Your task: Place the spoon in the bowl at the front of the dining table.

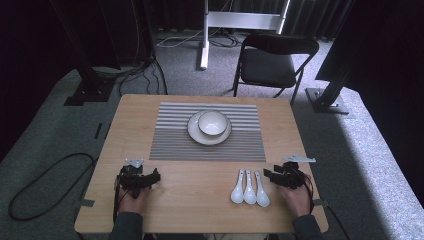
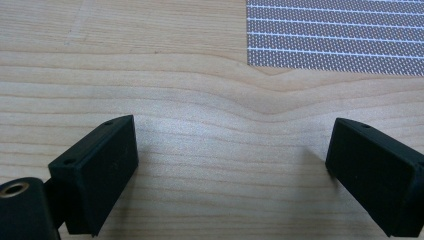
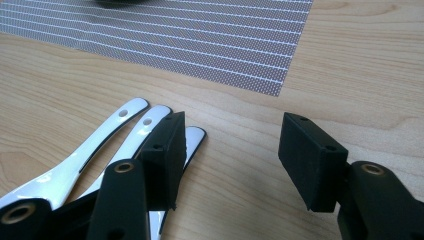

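Observation:
Three white ceramic spoons [image 1: 249, 188] lie side by side on the wooden table [image 1: 200, 200], handles toward the striped placemat [image 1: 207, 131]. On the mat a white bowl [image 1: 213, 122] sits on a white plate [image 1: 196, 134]. My right gripper [image 1: 271, 174] rests just right of the spoons, jaws open with nothing between them; in the right gripper view [image 3: 230, 137] its left jaw overlaps the nearest spoon handle [image 3: 196, 135]. My left gripper [image 1: 154, 176] rests at the table's front left, open over bare wood [image 2: 232, 145].
A black folding chair [image 1: 272, 62] stands beyond the table's far edge. Black stand bases and cables lie on the grey carpet at left and right. The placemat's corner [image 2: 345, 45] lies ahead of the left gripper.

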`<state>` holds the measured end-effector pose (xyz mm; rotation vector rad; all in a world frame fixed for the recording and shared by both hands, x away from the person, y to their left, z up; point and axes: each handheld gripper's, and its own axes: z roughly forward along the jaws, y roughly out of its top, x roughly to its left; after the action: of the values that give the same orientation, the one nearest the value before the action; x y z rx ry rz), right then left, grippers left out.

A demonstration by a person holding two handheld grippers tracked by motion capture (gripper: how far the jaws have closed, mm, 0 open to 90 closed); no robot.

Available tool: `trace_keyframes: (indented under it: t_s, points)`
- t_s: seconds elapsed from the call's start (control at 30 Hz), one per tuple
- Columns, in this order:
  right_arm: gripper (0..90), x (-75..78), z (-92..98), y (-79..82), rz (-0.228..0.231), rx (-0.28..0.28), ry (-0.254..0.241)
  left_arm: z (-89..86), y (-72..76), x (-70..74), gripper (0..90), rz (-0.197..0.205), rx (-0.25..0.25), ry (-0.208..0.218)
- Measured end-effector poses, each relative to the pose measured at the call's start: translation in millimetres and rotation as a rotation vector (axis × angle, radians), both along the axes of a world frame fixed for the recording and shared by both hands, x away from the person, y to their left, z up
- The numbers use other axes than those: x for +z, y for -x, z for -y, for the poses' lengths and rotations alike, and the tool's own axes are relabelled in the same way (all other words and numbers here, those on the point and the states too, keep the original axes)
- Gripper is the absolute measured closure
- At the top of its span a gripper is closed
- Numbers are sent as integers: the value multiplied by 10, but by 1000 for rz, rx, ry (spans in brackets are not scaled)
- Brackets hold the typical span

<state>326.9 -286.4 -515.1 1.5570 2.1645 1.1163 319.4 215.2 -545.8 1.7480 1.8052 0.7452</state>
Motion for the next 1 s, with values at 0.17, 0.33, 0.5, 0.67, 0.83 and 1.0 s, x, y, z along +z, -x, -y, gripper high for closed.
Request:
trace_keyframes:
  t_s: [0.17,0.33,0.5,0.67,0.83,1.0]
  points:
    - [440,1,-21,3,4,5,4,3,4,2,70,-2,-1,-1]
    - [440,4,-34,6,4,10,5,4,6,1,70,-2,-1,1]
    - [440,17,-53,10,11,15,5,4,6,1,70,-3,-1,1]
    - [440,22,-57,7,13,15,6,5,10,1,70,-2,-1,0]
    - [440,38,-75,16,19,18,7,7,11,0,70,-1,-1,2]
    - [440,35,-80,20,19,21,8,7,10,0,70,-1,-1,1]
